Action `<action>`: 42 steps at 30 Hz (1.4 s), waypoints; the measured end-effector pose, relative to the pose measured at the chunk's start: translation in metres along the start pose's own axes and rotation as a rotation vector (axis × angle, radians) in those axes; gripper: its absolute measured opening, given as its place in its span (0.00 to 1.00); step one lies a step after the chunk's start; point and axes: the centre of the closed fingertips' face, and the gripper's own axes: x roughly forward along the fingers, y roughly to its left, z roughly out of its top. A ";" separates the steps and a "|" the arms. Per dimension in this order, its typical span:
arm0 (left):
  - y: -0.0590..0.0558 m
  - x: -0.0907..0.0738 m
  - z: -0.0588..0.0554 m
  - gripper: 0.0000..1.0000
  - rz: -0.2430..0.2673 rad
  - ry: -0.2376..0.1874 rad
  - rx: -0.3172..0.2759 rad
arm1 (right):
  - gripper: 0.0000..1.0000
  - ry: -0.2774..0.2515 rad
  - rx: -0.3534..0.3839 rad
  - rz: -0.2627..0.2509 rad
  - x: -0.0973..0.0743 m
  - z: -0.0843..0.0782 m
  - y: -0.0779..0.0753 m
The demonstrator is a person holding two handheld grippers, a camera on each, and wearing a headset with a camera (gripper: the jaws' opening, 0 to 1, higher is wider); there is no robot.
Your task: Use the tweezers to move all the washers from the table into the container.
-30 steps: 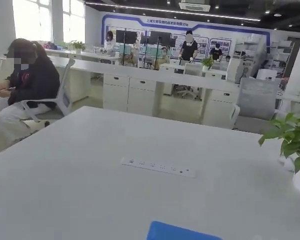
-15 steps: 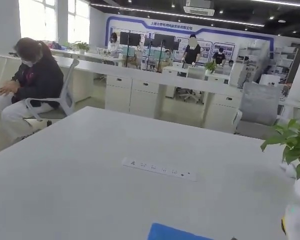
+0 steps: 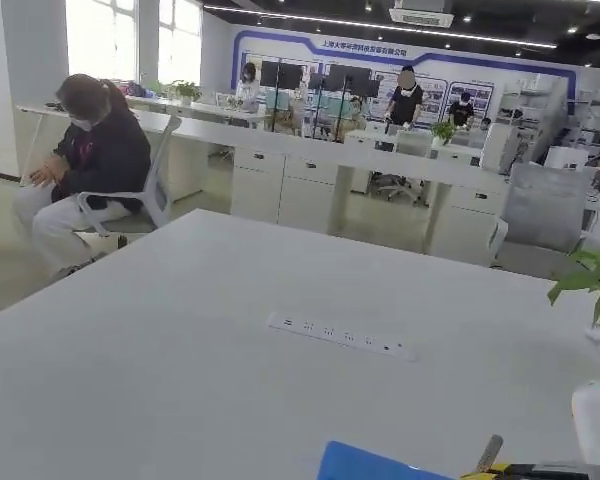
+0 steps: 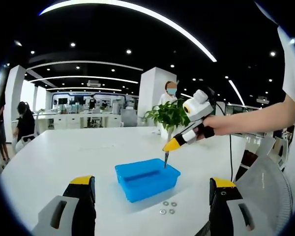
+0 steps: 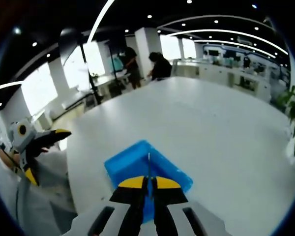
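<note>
Low right in the head view, the thin metal tweezers (image 3: 490,452) have come into sight beside the blue container (image 3: 365,466). The right claw (image 5: 148,181) is pressed together on them, their tips over that smooth, rectangular plastic box. Three small ring washers (image 4: 167,207) lie on the white desk (image 4: 64,157), lower centre of the left gripper view, just before the container. The left claw (image 4: 151,181) is spread wide.

A broad white table (image 3: 180,330) fills the foreground, a flat white socket strip (image 3: 342,335) set into its top. Beyond the table runs a long row of white desks with drawer cabinets (image 3: 300,190). Left of the table a white swivel chair (image 3: 160,180) stands near bright windows (image 3: 105,35). Past the table a blue-framed wall display (image 3: 400,50) spans the back wall under white ceiling light strips (image 3: 380,25). A leafy green plant (image 3: 592,285) stands at the table's right edge.
</note>
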 end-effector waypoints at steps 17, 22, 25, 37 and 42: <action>0.000 0.000 0.005 0.99 -0.012 -0.036 -0.076 | 0.03 0.044 0.014 -0.052 0.029 -0.026 -0.011; -0.001 0.001 0.004 0.98 -0.019 -0.034 -0.084 | 0.03 0.050 0.013 -0.060 0.031 -0.030 -0.010; -0.001 0.001 0.001 0.97 -0.019 -0.018 -0.091 | 0.03 0.053 0.008 -0.061 0.032 -0.032 -0.011; 0.001 0.000 0.002 0.96 -0.011 -0.023 -0.093 | 0.04 0.054 -0.028 -0.073 0.033 -0.033 -0.012; 0.003 -0.001 0.003 0.95 -0.004 -0.027 -0.099 | 0.04 0.013 -0.023 -0.073 0.023 -0.020 -0.006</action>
